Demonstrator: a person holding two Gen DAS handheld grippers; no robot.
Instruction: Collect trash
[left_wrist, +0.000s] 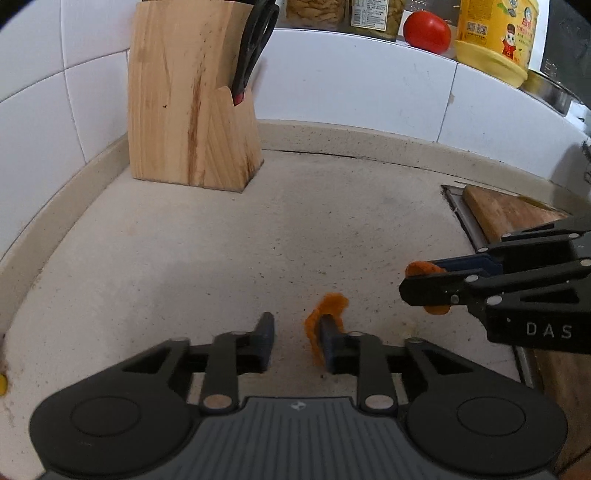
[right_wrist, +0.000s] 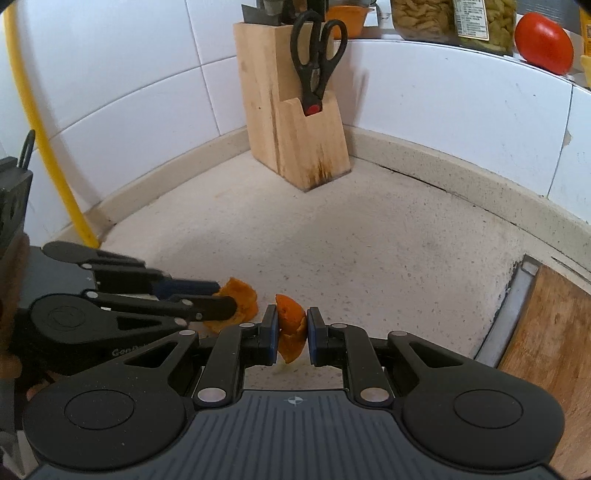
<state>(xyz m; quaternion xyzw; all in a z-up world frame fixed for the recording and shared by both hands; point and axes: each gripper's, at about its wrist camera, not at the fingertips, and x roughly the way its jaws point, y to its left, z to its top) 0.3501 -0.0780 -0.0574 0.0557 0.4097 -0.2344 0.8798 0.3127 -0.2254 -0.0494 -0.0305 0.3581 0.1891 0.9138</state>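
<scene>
Two pieces of orange peel are in play above the speckled countertop (left_wrist: 221, 240). My right gripper (right_wrist: 291, 326) is shut on one peel (right_wrist: 290, 317), which stands upright between the blue pads. In the left wrist view this gripper (left_wrist: 421, 280) reaches in from the right with the peel (left_wrist: 419, 267) showing above and below its fingers. My left gripper (left_wrist: 295, 332) stands open. A second peel (left_wrist: 327, 306) clings to the inner side of its right finger, and the left finger is clear of it. From the right wrist view, that peel (right_wrist: 242, 295) sits at the left gripper's (right_wrist: 221, 297) tips.
A wooden knife block (left_wrist: 184, 103) with black scissors (right_wrist: 317, 55) stands in the tiled corner. A wooden cutting board (right_wrist: 554, 332) lies at the right beside a metal rim. A tomato (left_wrist: 426, 31), jars and a yellow tub sit on the ledge. A yellow pipe (right_wrist: 48, 147) runs down the left wall.
</scene>
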